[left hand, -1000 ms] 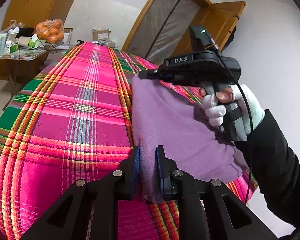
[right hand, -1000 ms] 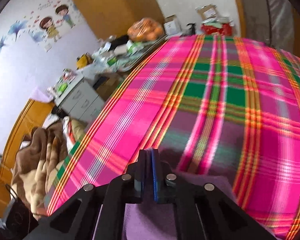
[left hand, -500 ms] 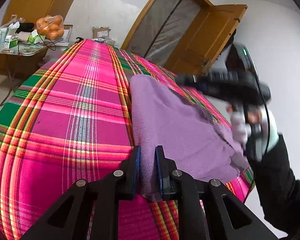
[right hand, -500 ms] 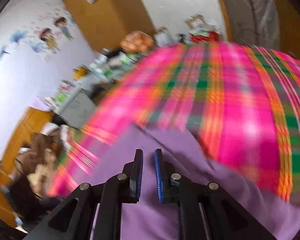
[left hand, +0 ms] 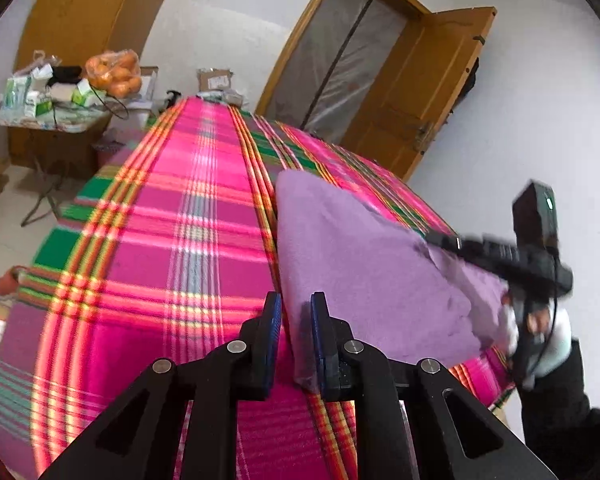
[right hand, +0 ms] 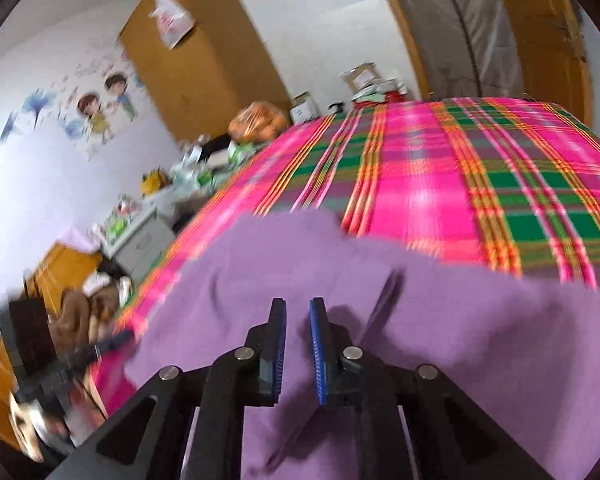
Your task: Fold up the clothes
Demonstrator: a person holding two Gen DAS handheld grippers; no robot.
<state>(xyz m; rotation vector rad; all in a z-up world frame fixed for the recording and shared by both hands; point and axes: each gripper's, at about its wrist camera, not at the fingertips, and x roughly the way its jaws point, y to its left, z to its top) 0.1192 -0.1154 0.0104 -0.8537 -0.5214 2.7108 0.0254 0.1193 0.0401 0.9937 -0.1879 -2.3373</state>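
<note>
So I've got the purple fleece garment [left hand: 364, 264] lying on the bed, on top of the pink plaid sheet [left hand: 172, 248], over toward the side nearest the wooden door [left hand: 428, 92]. It sits with one straight edge running along the sheet's orange-and-yellow stripe band, and the far corner points up the bed toward the door.

My left gripper [left hand: 296, 320] sits at the near corner of the garment. The jaws are parted a bit and the corner of the fleece goes up between them, touching the right blue pad [left hand: 318, 344], but there's a visible gap on the left pad side, so it's not clamped down, more like loosely straddling the edge.

My right gripper [right hand: 298, 344] hangs over the middle of the garment [right hand: 440, 320] with its jaws slightly apart and nothing between them, just its shadow on the fabric below. From the left camera you can see it [left hand: 500, 254] at the garment's far right edge, pretty blurry, with my white-gloved right hand [left hand: 540, 328] on the handle. The fabric looks bunched and lifted a little there.

In the right camera my left hand [right hand: 32, 416] shows too, off the garment's left edge, also blurred.

The bag of oranges [left hand: 114, 70] sits on the cluttered table [left hand: 44, 120] past the foot of the bed
</note>
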